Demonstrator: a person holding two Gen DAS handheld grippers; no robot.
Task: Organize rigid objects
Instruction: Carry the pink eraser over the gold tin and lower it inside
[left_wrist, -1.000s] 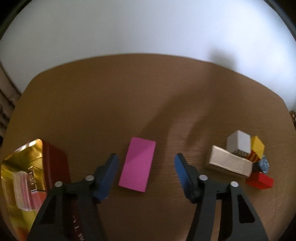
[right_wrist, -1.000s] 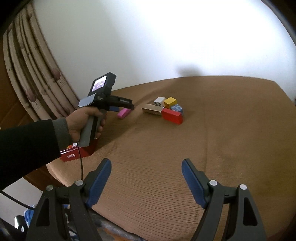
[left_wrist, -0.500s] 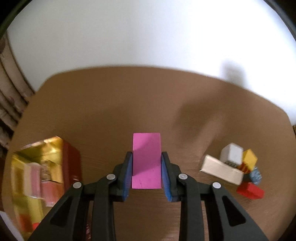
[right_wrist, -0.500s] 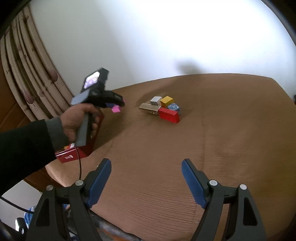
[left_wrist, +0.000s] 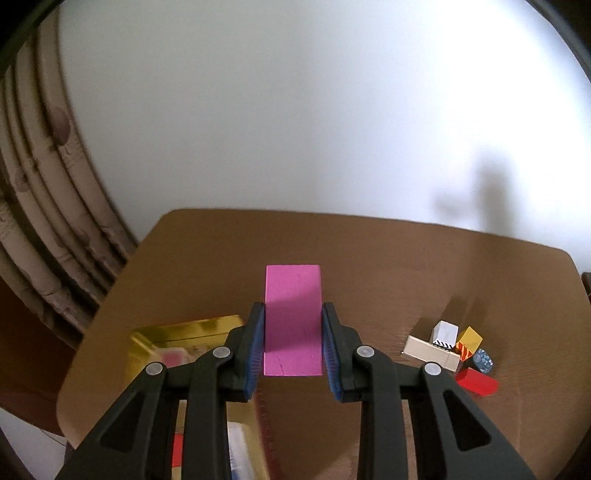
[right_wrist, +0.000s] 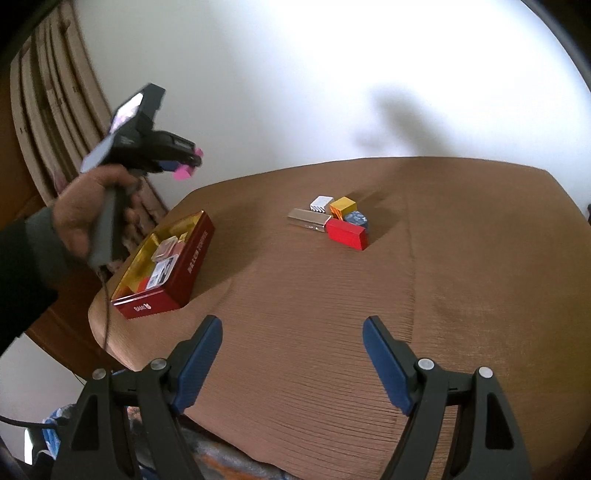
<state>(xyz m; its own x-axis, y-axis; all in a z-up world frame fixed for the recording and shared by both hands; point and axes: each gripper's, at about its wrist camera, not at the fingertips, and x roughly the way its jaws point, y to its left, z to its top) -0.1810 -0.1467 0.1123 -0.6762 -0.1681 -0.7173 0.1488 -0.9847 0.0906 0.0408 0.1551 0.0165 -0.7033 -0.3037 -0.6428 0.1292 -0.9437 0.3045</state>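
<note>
My left gripper (left_wrist: 293, 325) is shut on a pink block (left_wrist: 292, 317), held up in the air well above the brown table (left_wrist: 369, 258). In the right wrist view the same pink block (right_wrist: 183, 171) shows at the tip of the left gripper (right_wrist: 186, 162), above a red tin box (right_wrist: 177, 258) with a gold inside. The tin (left_wrist: 184, 336) lies below and left of the held block. A cluster of blocks sits mid-table: a red one (right_wrist: 347, 233), a cream one (right_wrist: 309, 218), a white one (right_wrist: 322, 203), a yellow one (right_wrist: 343, 205). My right gripper (right_wrist: 291, 354) stands open over the near table edge, nothing between its fingers.
The tin holds several small items. A pleated curtain (left_wrist: 40, 221) hangs at the left and a white wall (left_wrist: 295, 110) rises behind the table. A person's hand and dark sleeve (right_wrist: 33, 251) carry the left gripper. The table edge drops off at the near left.
The left gripper closed on the pink block on the table, then lifted it high and swung left toward the tin. The right gripper stayed where it was.
</note>
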